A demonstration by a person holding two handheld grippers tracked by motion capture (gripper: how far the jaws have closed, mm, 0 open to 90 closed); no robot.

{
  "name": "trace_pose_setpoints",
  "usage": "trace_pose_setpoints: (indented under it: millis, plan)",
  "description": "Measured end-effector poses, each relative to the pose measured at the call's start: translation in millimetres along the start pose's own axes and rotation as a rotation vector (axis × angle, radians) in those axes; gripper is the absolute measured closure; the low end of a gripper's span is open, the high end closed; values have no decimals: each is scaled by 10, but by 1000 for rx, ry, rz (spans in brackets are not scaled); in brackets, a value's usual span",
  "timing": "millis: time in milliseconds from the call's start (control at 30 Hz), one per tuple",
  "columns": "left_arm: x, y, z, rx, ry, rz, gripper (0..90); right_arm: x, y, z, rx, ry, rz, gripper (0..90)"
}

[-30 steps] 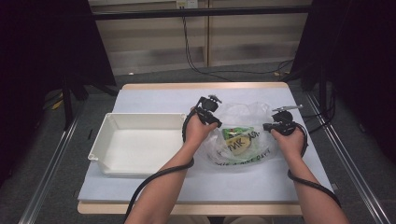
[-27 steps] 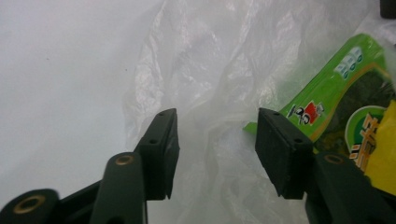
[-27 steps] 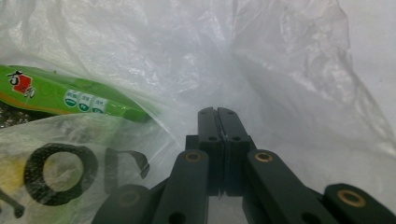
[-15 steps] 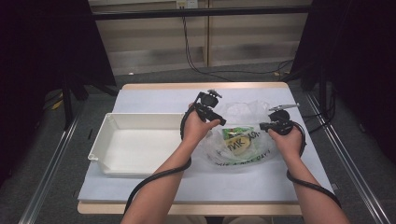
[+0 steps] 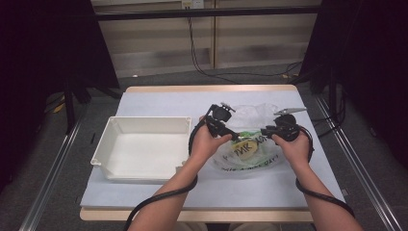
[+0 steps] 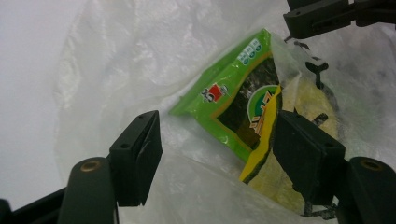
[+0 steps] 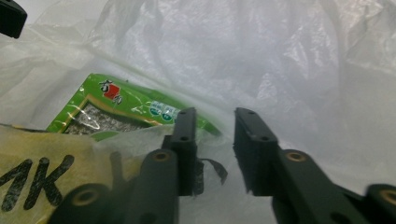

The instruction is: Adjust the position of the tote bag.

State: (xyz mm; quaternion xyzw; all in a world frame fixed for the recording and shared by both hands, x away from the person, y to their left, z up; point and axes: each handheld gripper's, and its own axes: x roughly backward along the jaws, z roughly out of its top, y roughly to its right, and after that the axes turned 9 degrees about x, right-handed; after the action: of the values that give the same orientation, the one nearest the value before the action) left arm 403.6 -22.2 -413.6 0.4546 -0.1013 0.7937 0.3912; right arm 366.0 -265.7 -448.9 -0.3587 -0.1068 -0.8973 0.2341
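Note:
A clear plastic bag [image 5: 245, 156] with black lettering lies right of the table's middle, a green seaweed packet [image 5: 248, 136] inside it. My left gripper [image 5: 235, 136] reaches into the bag's mouth from the left. In the left gripper view its jaws [image 6: 217, 119] stand wide on either side of the packet [image 6: 233, 93]; they have just closed a little, and the left pad is clear of it. My right gripper [image 5: 263, 133] comes in from the right. Its jaws [image 7: 215, 114] have just been opening, with a narrow gap and bag film [image 7: 257, 56] beside them, not pinched.
A white tray [image 5: 144, 120] stands on the left half of the pale table cover [image 5: 159, 101], close to my left forearm. Black cables trail from both grippers along the arms. The table's right edge runs just beyond the bag.
The two grippers have drawn slightly closer together over the bag. The right gripper's jaws have parted from the bag film.

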Motion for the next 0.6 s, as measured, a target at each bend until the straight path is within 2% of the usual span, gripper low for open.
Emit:
trace_pose_setpoints:
  millis: [33,67,167,200,267,367,400,433,467,500,567,600]
  plan:
    - [-17,5,-11,-1,-8,-1,327,0,0,0,0,0,0,644]
    - [-34,5,-24,6,-6,-3,315,5,-29,0,7,6,17,574]
    - [-79,-2,-66,19,-17,-21,307,16,-67,5,8,16,30,566]
    - [-108,0,-97,27,-28,-24,306,14,-95,13,3,36,68,531]
    - [-122,1,-111,35,-31,-27,304,15,-114,16,3,32,75,526]
    - [-144,-10,-144,39,-38,-33,291,-7,-171,21,24,29,100,511]
    - [-153,-13,-152,37,-34,-38,288,-35,-206,18,38,17,127,510]
    - [-153,-17,-158,30,-43,-31,288,-35,-206,18,38,17,127,512]
    - [-154,-23,-161,17,-54,-30,288,-53,-246,8,50,2,138,564]
    - [-164,-15,-170,28,-52,-31,291,-61,-259,0,65,-2,156,605]
    - [-176,-14,-183,23,-59,-31,314,-76,-274,-29,91,-14,165,627]
    - [-177,-23,-188,15,-67,-30,314,-76,-274,-29,91,-14,165,668]
